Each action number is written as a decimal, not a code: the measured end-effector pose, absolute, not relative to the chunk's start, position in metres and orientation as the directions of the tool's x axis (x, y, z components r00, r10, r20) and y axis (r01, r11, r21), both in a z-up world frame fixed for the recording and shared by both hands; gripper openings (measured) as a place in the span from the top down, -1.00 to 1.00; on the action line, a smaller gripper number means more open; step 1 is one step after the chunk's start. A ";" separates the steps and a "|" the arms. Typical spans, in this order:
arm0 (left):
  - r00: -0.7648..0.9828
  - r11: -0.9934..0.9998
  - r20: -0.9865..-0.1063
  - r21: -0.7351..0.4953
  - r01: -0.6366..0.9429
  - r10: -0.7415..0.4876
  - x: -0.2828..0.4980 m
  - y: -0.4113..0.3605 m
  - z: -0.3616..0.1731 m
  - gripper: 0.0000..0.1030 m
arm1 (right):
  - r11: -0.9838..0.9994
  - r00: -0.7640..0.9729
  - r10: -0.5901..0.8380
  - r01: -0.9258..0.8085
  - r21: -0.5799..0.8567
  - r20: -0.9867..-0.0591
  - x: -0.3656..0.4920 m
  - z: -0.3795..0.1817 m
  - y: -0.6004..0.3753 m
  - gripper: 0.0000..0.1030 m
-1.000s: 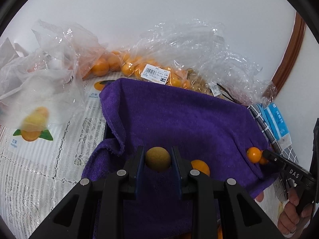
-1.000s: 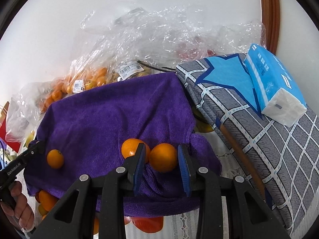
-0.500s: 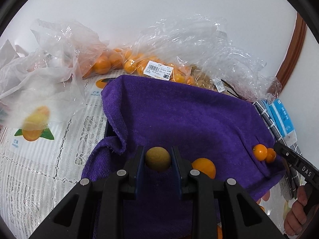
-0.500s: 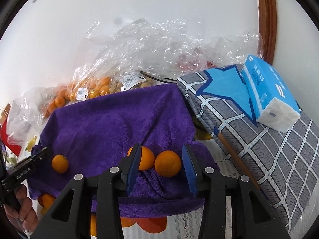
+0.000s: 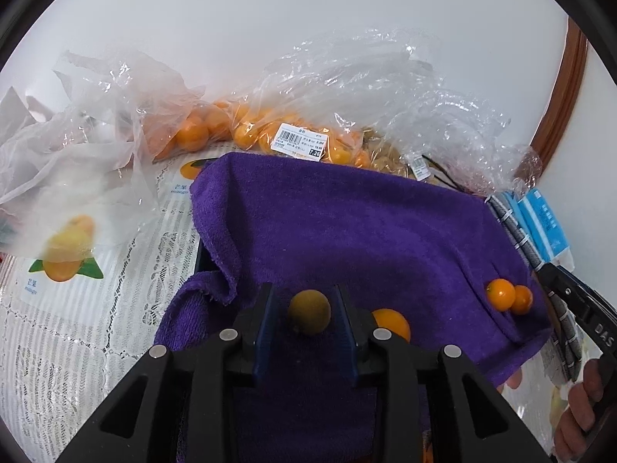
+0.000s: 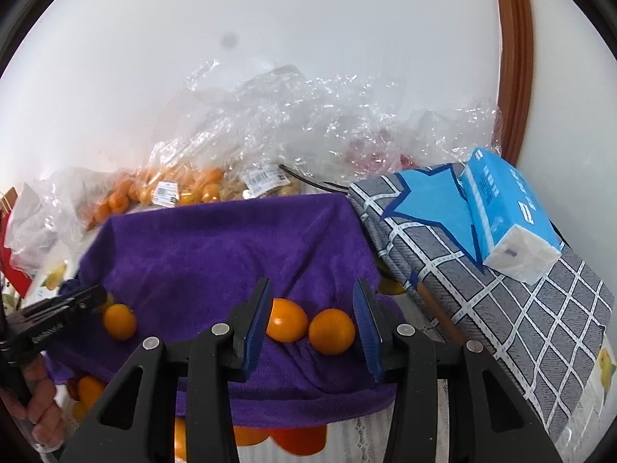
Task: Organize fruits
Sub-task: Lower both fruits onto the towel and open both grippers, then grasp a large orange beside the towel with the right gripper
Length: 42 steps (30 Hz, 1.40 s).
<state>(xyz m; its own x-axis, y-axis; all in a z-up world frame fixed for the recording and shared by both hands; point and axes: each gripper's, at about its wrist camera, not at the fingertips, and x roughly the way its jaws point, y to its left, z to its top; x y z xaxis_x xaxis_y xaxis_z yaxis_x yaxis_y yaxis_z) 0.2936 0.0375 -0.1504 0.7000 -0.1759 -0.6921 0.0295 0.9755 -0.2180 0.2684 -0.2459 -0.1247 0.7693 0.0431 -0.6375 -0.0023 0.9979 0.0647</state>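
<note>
A purple towel (image 5: pixel 347 231) is draped over a raised base. My left gripper (image 5: pixel 304 297) has its jaws opening. A dull yellow fruit (image 5: pixel 309 311) lies on the towel between the pads, with a thin gap on each side. An orange (image 5: pixel 391 324) sits just right of it. My right gripper (image 6: pixel 312 289) stands open, its pads apart from the two oranges (image 6: pixel 287 320) (image 6: pixel 331 331) lying side by side between them on the towel (image 6: pixel 231 254). Another orange (image 6: pixel 119 321) rests near the towel's left end.
Clear plastic bags of oranges (image 5: pixel 193 135) line the wall behind the towel. A blue tissue pack (image 6: pixel 509 212) lies on a grey checked cloth (image 6: pixel 520 308) to the right. More fruit (image 6: pixel 293 436) shows under the towel's front edge. A lace tablecloth (image 5: pixel 77 328) lies left.
My right gripper let go of its orange, opened and drew back and up. My left jaws parted slightly off the yellow fruit.
</note>
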 end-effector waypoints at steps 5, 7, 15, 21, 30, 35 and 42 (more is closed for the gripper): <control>0.718 0.967 -0.670 -0.252 0.023 -0.192 0.289 0.043 -0.143 0.39 | 0.990 0.732 0.125 -0.050 0.130 -0.670 0.253 -0.110 -0.242 0.17; 0.726 0.963 -0.658 -0.270 0.020 -0.200 0.287 0.046 -0.140 0.38 | 0.993 0.732 0.107 -0.050 0.104 -0.673 0.241 -0.108 -0.237 0.15; 0.743 0.935 -0.618 -0.354 0.031 -0.259 0.269 0.052 -0.122 0.36 | 0.993 0.685 0.114 -0.086 0.075 -0.720 0.195 -0.120 -0.222 0.09; 0.725 0.933 -0.631 -0.358 0.043 -0.276 0.233 0.051 -0.109 0.36 | 0.993 0.690 0.109 -0.105 0.050 -0.716 0.172 -0.113 -0.213 -0.03; 0.714 0.949 -0.662 -0.315 0.011 -0.228 0.162 0.079 -0.127 0.36 | 0.991 0.690 0.122 -0.128 0.046 -0.714 0.150 -0.116 -0.205 -0.05; 0.721 0.970 -0.674 -0.243 -0.009 -0.162 0.147 0.091 -0.144 0.36 | 0.988 0.700 0.145 -0.141 0.064 -0.699 0.138 -0.114 -0.203 -0.05; 0.719 0.957 -0.676 -0.286 -0.057 -0.159 0.145 0.105 -0.161 0.36 | 0.984 0.673 0.169 -0.157 0.084 -0.720 0.138 -0.133 -0.191 -0.05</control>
